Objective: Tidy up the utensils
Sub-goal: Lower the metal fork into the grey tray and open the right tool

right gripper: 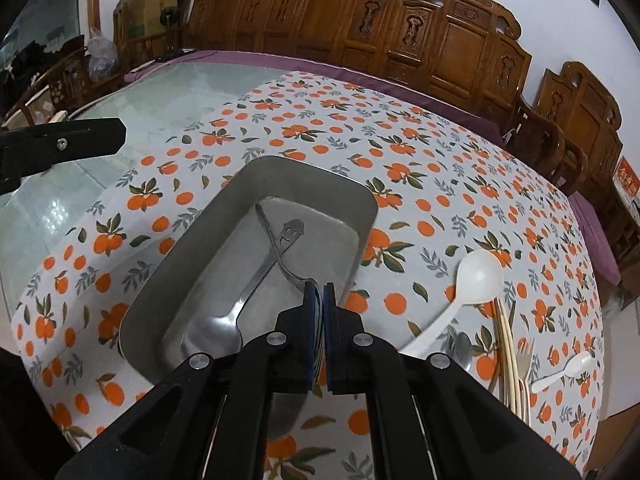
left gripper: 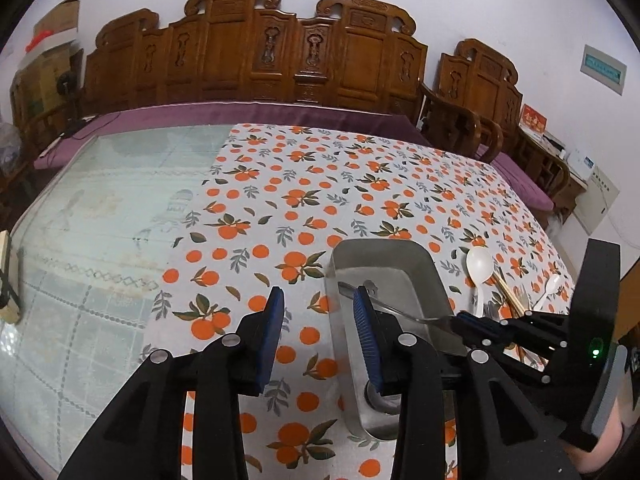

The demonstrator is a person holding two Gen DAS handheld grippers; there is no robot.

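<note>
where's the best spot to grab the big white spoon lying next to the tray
Grip the big white spoon across its slim handle, about midway, coming from above. The bowl is too broad and rounded for the jaws, while the handle lies flat and bare on the tablecloth. Stay clear of its near end, which seems to overlap a metal spoon, and the chopsticks.

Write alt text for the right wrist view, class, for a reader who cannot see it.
The right gripper, shut on a metal utensil, holds it over a steel tray where a metal spoon already lies. To the right, on the orange-patterned tablecloth, lie a white ladle spoon, chopsticks, a fork and a small white spoon.
</note>
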